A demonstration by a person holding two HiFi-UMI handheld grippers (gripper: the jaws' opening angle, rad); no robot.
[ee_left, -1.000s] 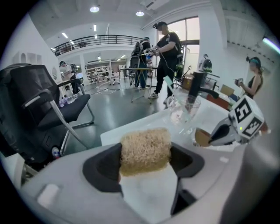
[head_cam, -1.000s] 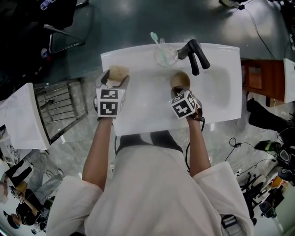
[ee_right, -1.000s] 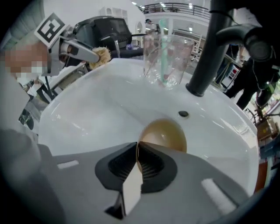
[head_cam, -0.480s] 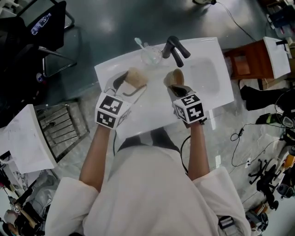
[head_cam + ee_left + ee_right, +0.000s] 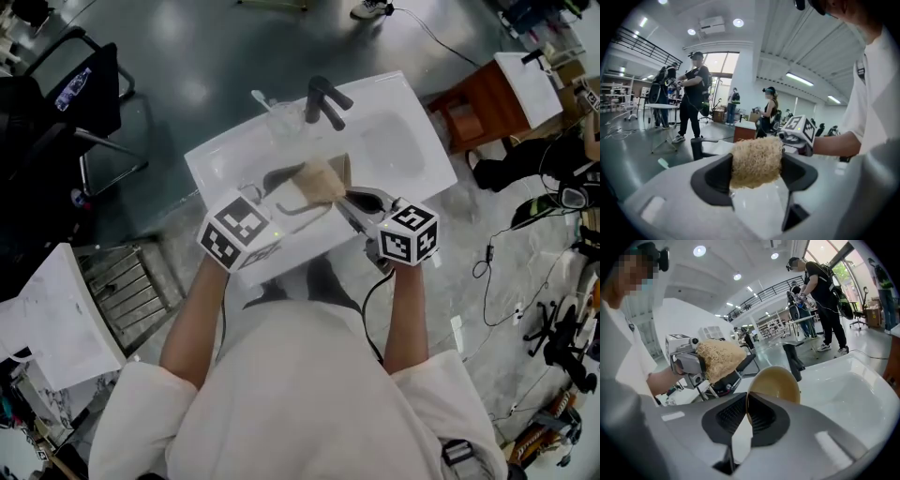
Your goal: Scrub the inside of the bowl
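Observation:
A tan fibrous scrubber sits squeezed between the pads of my left gripper. Its jaws have just been closing a little on it. My right gripper is shut on the rim of a yellow-brown bowl, held tilted on its edge. In the head view, the left gripper holds the scrubber right against the bowl, which shows only as a sliver behind it. The right gripper is next to it. Both are held above the white sink.
A black faucet and a clear cup holding a toothbrush stand at the sink's far edge. The basin lies to the right. A wire rack sits on the floor at left, a wooden stool at right. People stand in the background.
Both grippers have lifted off the sink and come together. The scrubber has swung right until it covers the bowl, which was apart from it before.

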